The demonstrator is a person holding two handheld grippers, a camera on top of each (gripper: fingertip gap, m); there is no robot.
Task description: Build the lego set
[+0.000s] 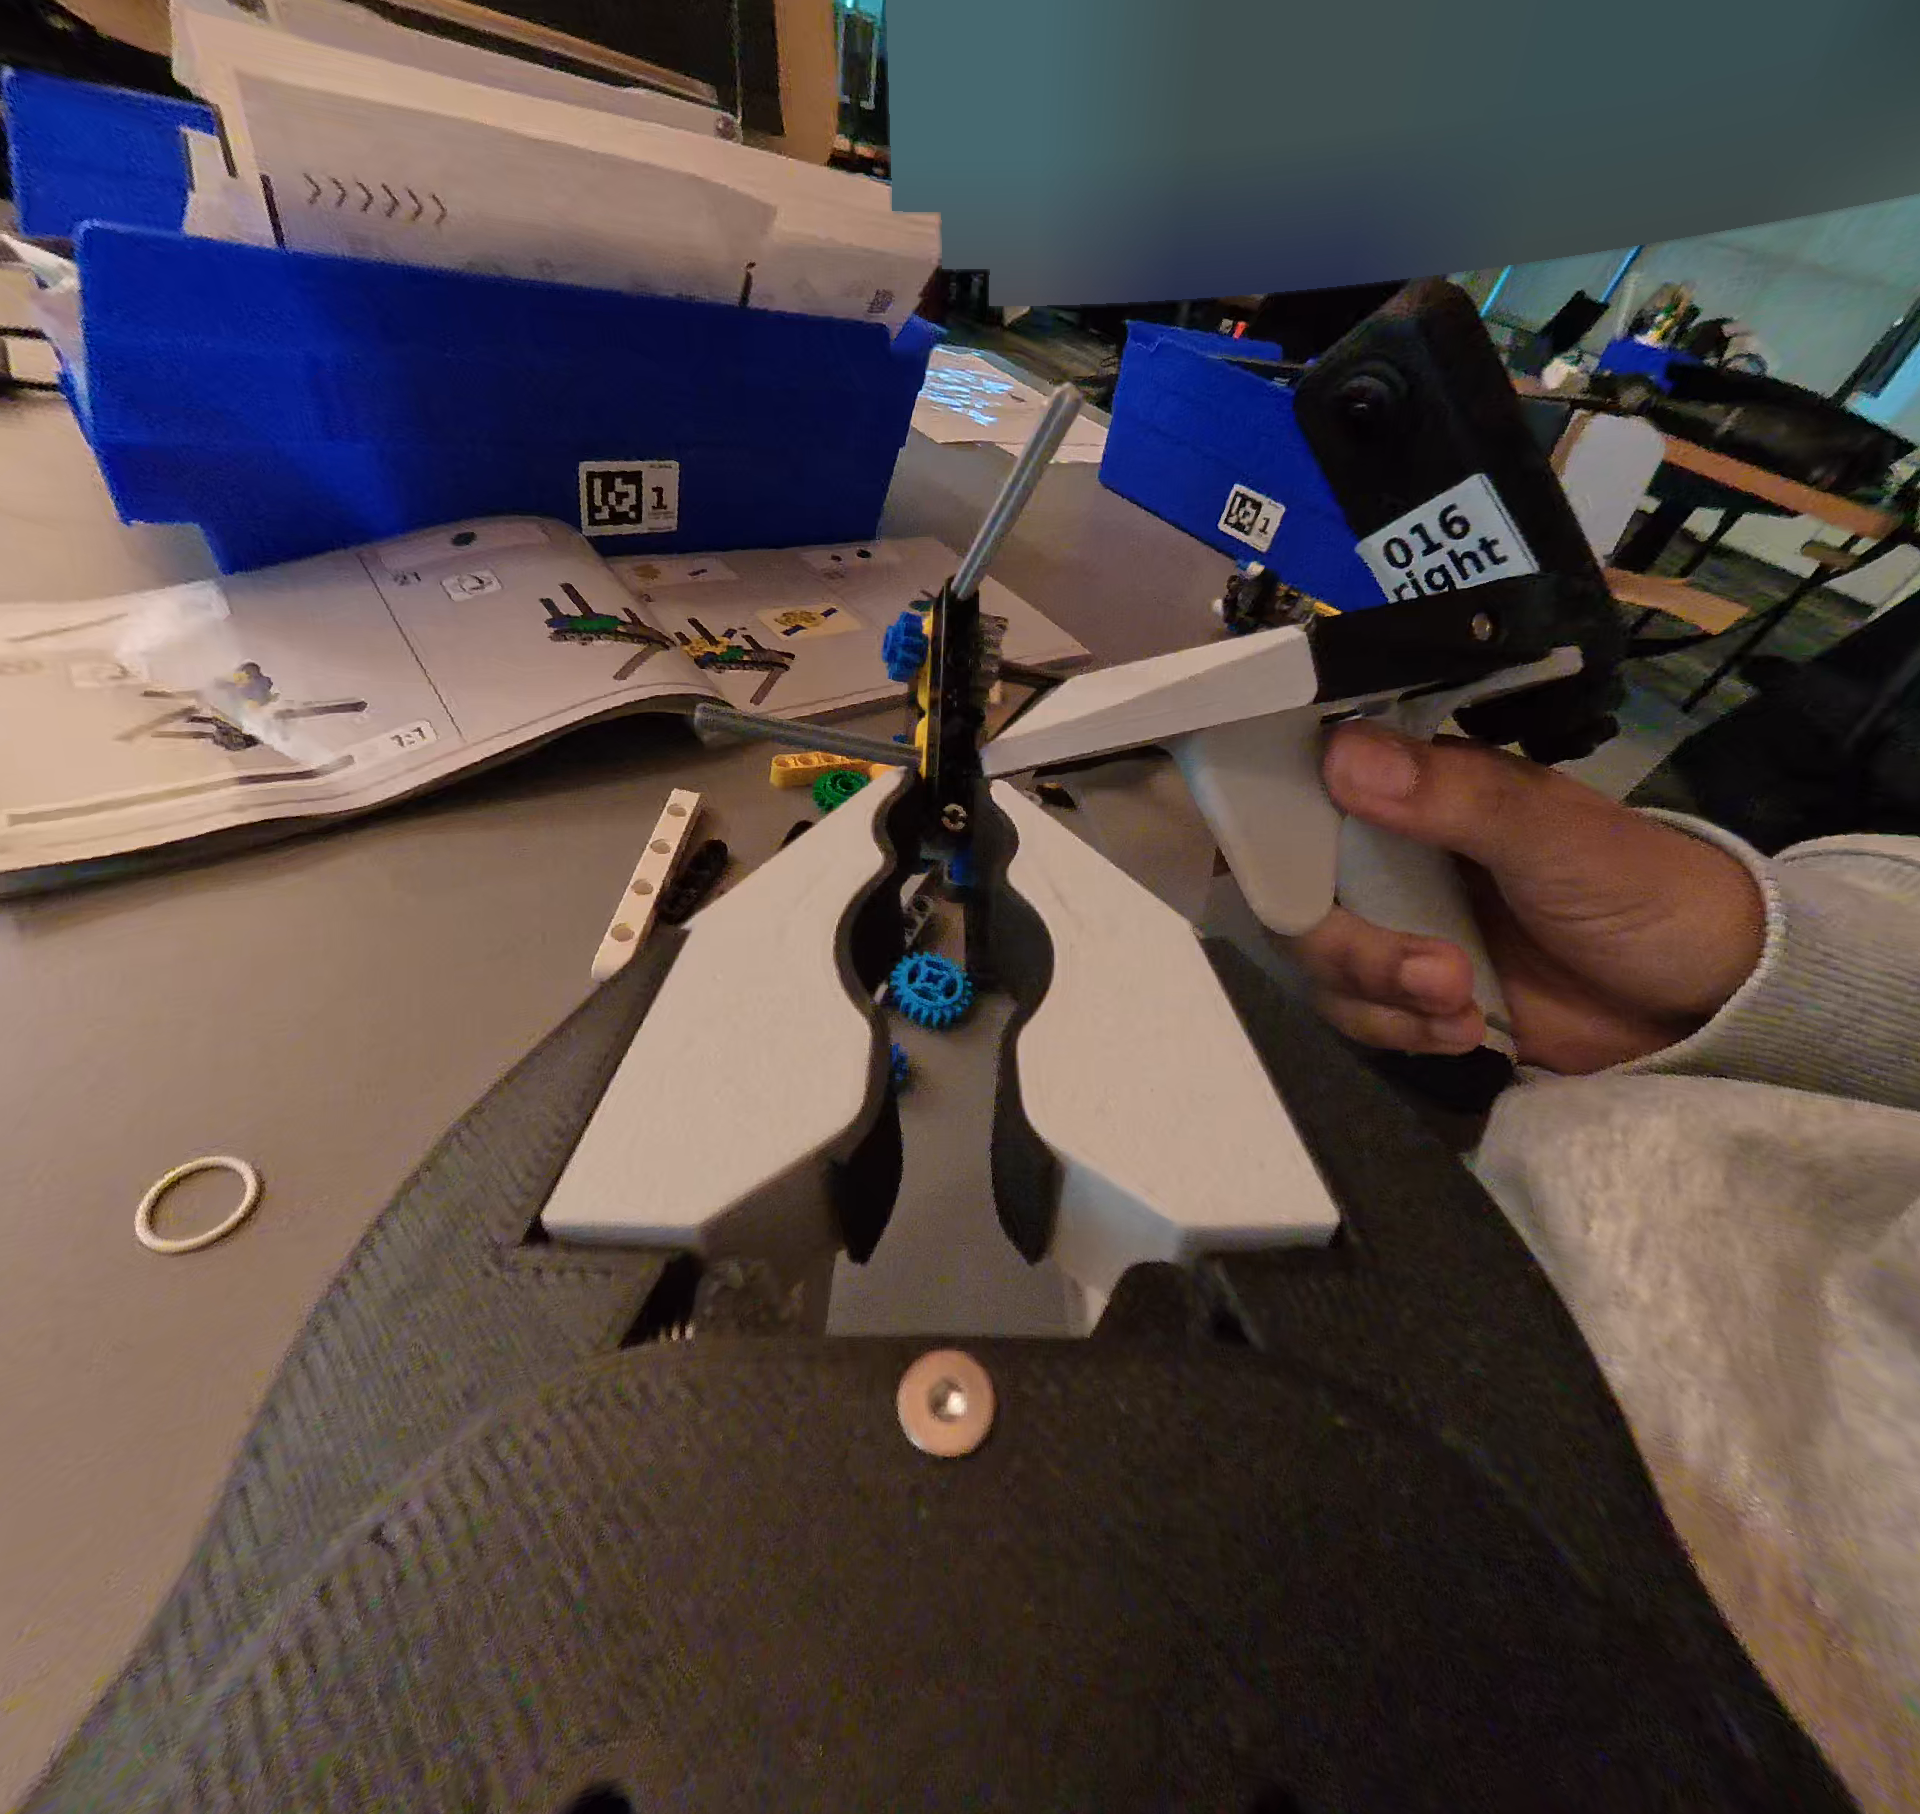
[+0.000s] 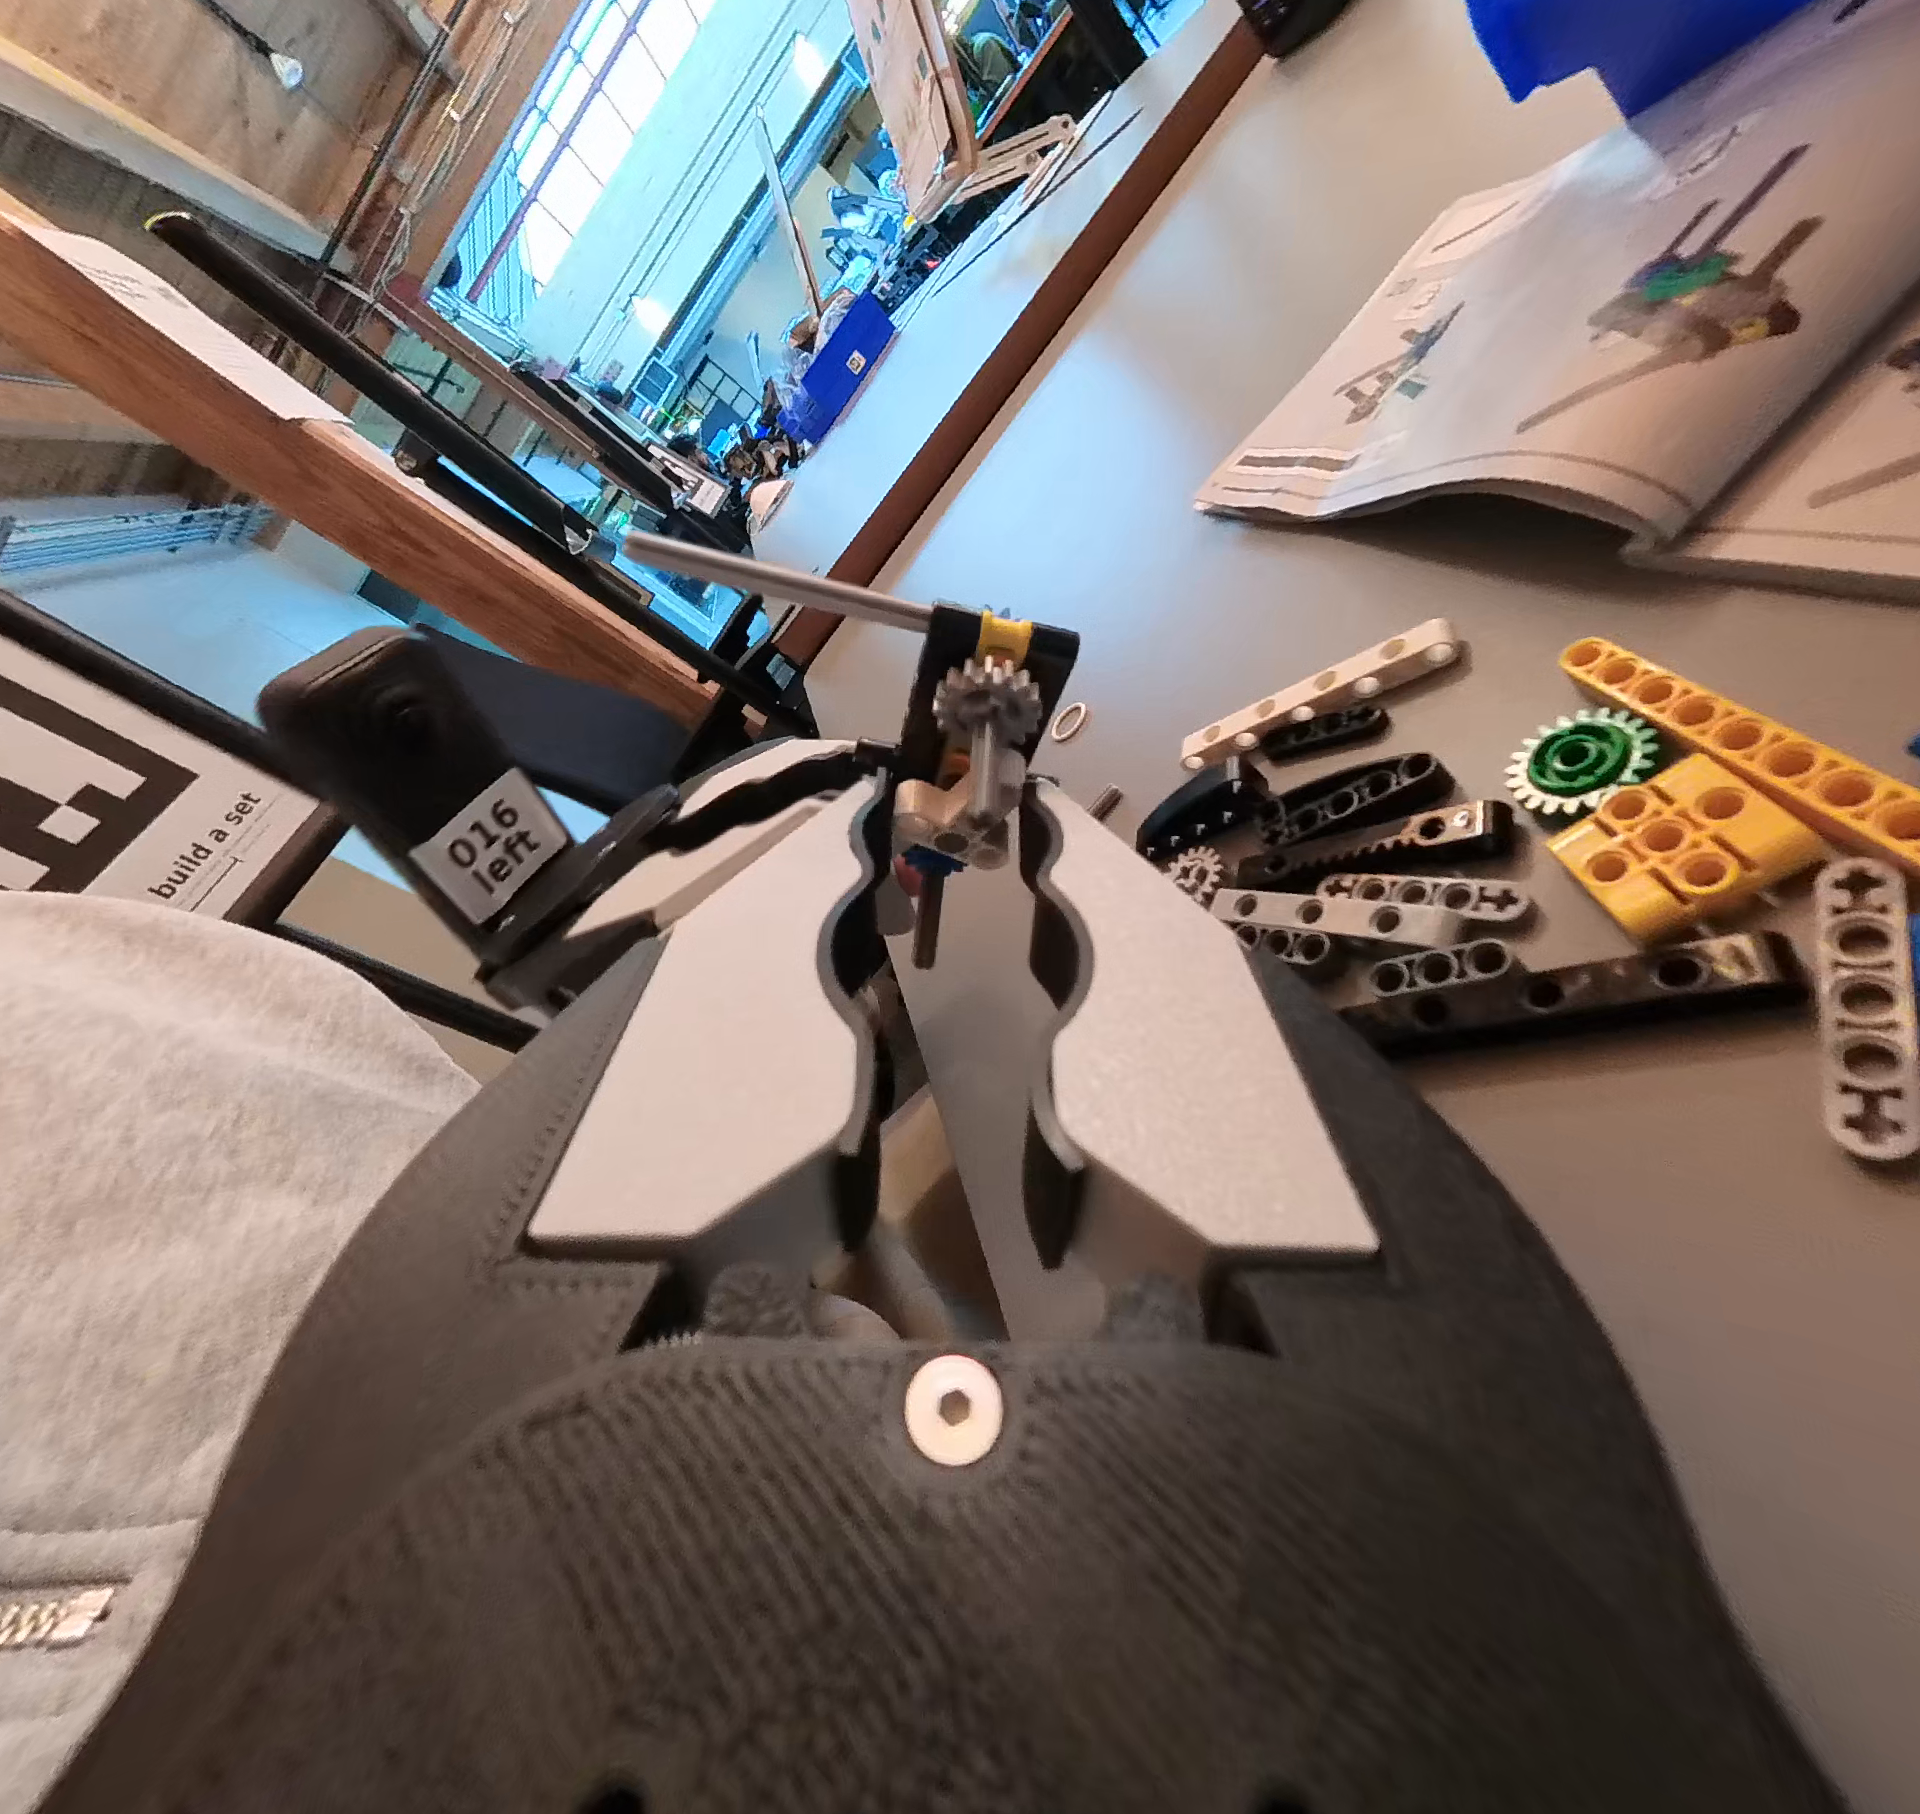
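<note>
The model is held up off the table, in front of the open manual, pinched from two sides. The left gripper has its tips closed on the model's lower black edge. The right gripper is closed down on the grey connector and axle end of the same model, with only the part's width left between its fingers.

The step in hand looks like seating or adjusting the small grey gear and its axle. To do it well, I would keep the left grip still as the anchor and push with the right straight along the axle, not at an angle, since the thin axle could bend out of line or pop from its hole. A light squeeze should do, as the smooth plastic may slip or twist under a hard one.

The model is a flat black hard plastic frame with a yellow piece, blue toothed gears and two long, smooth grey rods sticking out. Beyond the model, loose parts lie on the matte grey table: holed beams in yellow, black and grey, a green gear, a blue gear, a white beam and a thin ring. Behind the manual stands a blue bin holding papers.
</note>
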